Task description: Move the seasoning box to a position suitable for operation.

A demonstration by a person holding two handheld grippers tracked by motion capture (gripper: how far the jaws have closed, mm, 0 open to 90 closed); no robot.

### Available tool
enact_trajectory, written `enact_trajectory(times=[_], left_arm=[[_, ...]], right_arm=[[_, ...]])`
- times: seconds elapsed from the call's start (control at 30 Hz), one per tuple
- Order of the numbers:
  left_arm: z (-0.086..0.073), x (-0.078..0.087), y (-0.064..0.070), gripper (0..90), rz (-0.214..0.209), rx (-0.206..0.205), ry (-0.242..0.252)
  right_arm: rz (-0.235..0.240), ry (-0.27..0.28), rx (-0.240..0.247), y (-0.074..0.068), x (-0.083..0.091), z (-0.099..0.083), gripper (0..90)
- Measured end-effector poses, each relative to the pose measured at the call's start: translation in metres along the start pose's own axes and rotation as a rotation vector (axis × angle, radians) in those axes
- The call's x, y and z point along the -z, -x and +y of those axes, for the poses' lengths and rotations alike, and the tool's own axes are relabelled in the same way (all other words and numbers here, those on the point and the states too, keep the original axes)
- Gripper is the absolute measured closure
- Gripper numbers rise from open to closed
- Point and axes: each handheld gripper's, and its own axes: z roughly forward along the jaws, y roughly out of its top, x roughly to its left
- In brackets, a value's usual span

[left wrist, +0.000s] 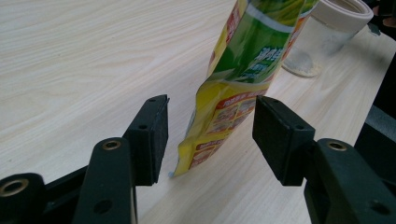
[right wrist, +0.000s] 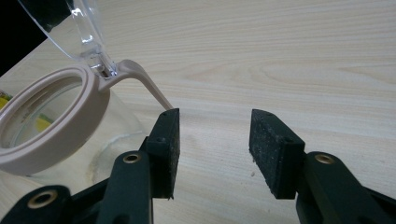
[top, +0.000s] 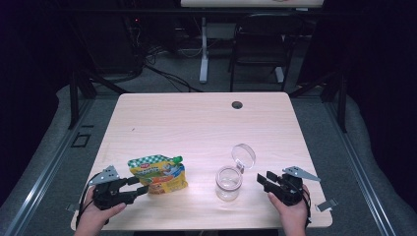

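Observation:
A yellow and green spouted pouch (top: 158,174) stands on the wooden table (top: 196,123), front left. My left gripper (top: 142,187) is open, its jaws on either side of the pouch's lower corner (left wrist: 219,116) without touching it. A clear glass jar (top: 229,183) with a beige rim (right wrist: 60,126) and a flipped-up clear lid (top: 244,155) stands to the right of the pouch. My right gripper (top: 260,180) is open just right of the jar, empty, its left pad (right wrist: 168,144) close to the jar's beige handle (right wrist: 144,86).
A round cable hole (top: 237,104) lies near the table's far edge. Beyond the table stand a dark chair (top: 260,44), a white desk leg (top: 203,49) and floor cables. The table's far half is bare wood.

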Motion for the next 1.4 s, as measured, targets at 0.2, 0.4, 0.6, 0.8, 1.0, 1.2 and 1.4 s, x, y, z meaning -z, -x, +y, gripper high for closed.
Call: enact_trajectory(times=[0.2,0.4,0.6,0.8,1.0,1.2,1.4], left_arm=[[0.002,-0.01,0.003,46.5,-0.025,-0.011,-0.015],[0.001,-0.008,0.007,55.4,-0.037,-0.02,-0.015],[0.003,-0.007,0.015,63.6,-0.058,-0.039,-0.025],[0.004,-0.009,0.02,69.2,-0.116,-0.019,-0.026],[0.004,-0.012,0.019,66.1,-0.137,0.004,-0.021],[0.003,-0.017,0.017,56.9,-0.162,0.03,-0.011],[0.002,-0.027,0.016,48.9,-0.144,0.042,-0.028]], right_arm=[[-0.005,-0.003,-0.004,0.001,-0.001,-0.001,53.0],[-0.003,-0.009,-0.007,0.002,-0.003,-0.002,53.0],[0.0,-0.009,-0.009,0.003,-0.004,-0.002,53.0],[0.0,-0.012,-0.014,0.003,-0.005,-0.001,53.0],[0.007,-0.012,-0.022,0.004,-0.006,-0.002,53.0],[0.009,-0.013,-0.018,0.003,-0.006,-0.001,53.1],[0.013,-0.005,-0.018,0.003,-0.005,-0.001,53.0]])
